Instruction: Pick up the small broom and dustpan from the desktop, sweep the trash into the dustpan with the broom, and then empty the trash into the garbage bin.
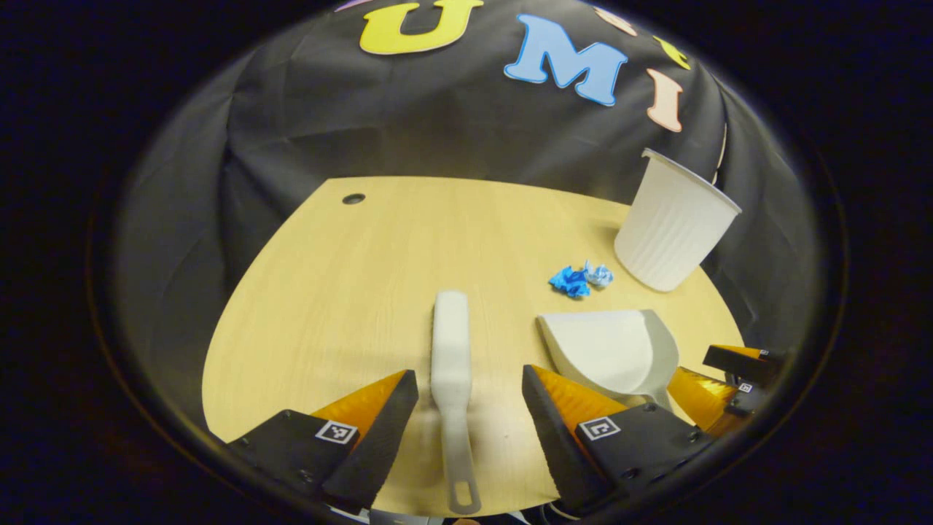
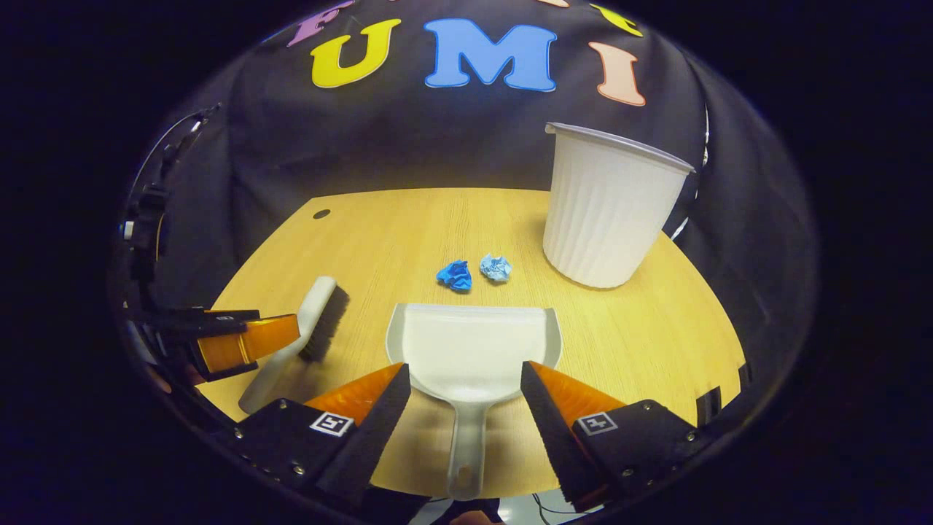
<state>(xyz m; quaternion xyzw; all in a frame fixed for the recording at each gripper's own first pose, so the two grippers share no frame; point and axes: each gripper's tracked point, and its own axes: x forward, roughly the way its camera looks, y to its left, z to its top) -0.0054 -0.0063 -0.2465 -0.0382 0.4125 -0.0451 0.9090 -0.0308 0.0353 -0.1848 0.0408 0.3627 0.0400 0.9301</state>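
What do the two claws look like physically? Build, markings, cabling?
Both alike: left claw and right claw each have two wedge-shaped fingers tapering forward, mounted on dark blocks with visible screws. Each block carries a square black-and-white fiducial tag. The right gripper view shows thin cables at the bottom edge.

left gripper view: low over broom (image 1: 452, 350) | right gripper view: low over dustpan (image 2: 474, 350) | shared: desktop (image 2: 656, 343)

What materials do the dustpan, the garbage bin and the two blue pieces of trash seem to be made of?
The dustpan looks like moulded white plastic, smooth with a soft sheen. The garbage bin also seems white plastic: thin rim, fine vertical ribs, matte. The trash is probably crumpled paper or thin wrapper, judging by its sharp creases; the views leave that open.
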